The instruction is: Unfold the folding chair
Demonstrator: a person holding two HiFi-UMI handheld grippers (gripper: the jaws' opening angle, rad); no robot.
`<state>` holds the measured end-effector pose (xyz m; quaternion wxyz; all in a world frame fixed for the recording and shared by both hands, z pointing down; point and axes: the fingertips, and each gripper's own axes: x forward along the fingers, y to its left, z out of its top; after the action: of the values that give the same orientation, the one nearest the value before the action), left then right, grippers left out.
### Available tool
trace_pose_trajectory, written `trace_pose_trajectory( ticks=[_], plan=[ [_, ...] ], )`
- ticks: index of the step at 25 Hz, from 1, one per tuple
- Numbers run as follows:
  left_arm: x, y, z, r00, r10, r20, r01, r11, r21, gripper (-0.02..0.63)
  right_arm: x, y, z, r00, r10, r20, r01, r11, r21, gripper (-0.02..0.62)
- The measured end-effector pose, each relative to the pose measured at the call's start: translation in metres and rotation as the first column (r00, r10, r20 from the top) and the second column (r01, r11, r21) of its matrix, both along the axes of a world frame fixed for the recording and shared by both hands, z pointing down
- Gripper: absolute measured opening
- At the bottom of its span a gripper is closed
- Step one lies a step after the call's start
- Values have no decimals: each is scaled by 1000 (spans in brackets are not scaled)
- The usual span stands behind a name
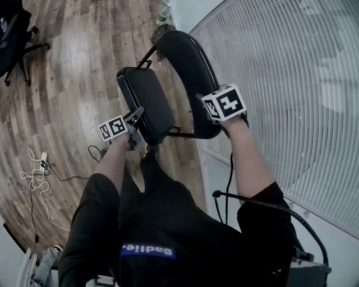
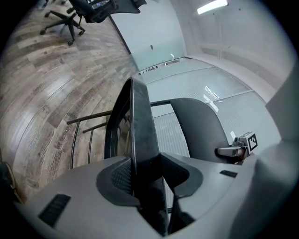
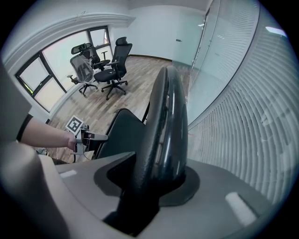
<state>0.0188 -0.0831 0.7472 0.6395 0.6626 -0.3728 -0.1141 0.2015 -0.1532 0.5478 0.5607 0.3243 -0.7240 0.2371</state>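
Standing over the folding chair [image 1: 151, 115], which rests on the wooden floor [image 1: 73, 73] at the person's twelve o'clock, the person has a tool on each of its two halves. The left tool [image 2: 145, 163] is clenched on the near edge of the seat [image 1: 143, 92], with a pad against each face. The right tool [image 3: 161, 165] points steeply down and is clamped over the top rim of the backrest [image 1: 193, 67]. The split looks deliberate: one hand steadies the back so the frame cannot tip or slide, and the other has purchase to swing the seat down. The seat stands tilted, neither flat against the backrest nor level, so the chair appears only partly open.

Beyond the tools, black frame tubes [image 1: 147, 56] run out from under the seat. The slatted glass wall [image 1: 291, 84] at three o'clock is just beside the backrest and leaves little room there, so the seat probably has to open toward nine o'clock. Loose white cables [image 1: 39, 176] lie at eight o'clock, well apart from the chair. An office chair [image 1: 14, 39] stands far off at ten o'clock, and what looks like a bottle [image 1: 162, 14] sits beyond the chair at twelve o'clock.
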Motion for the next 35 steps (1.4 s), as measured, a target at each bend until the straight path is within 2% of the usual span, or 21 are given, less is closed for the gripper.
trace_pose_trajectory(
  ticks=[19,35],
  plan=[
    [-73,36,56,998,-59,15,60,996,-66,155,-11,2,26,999,15,38,-14,999,-40,141],
    [-113,55,102,995,-81,-50,76,993,-86,173,1,-8,54,993,39,111,-30,996,-87,143]
  ],
)
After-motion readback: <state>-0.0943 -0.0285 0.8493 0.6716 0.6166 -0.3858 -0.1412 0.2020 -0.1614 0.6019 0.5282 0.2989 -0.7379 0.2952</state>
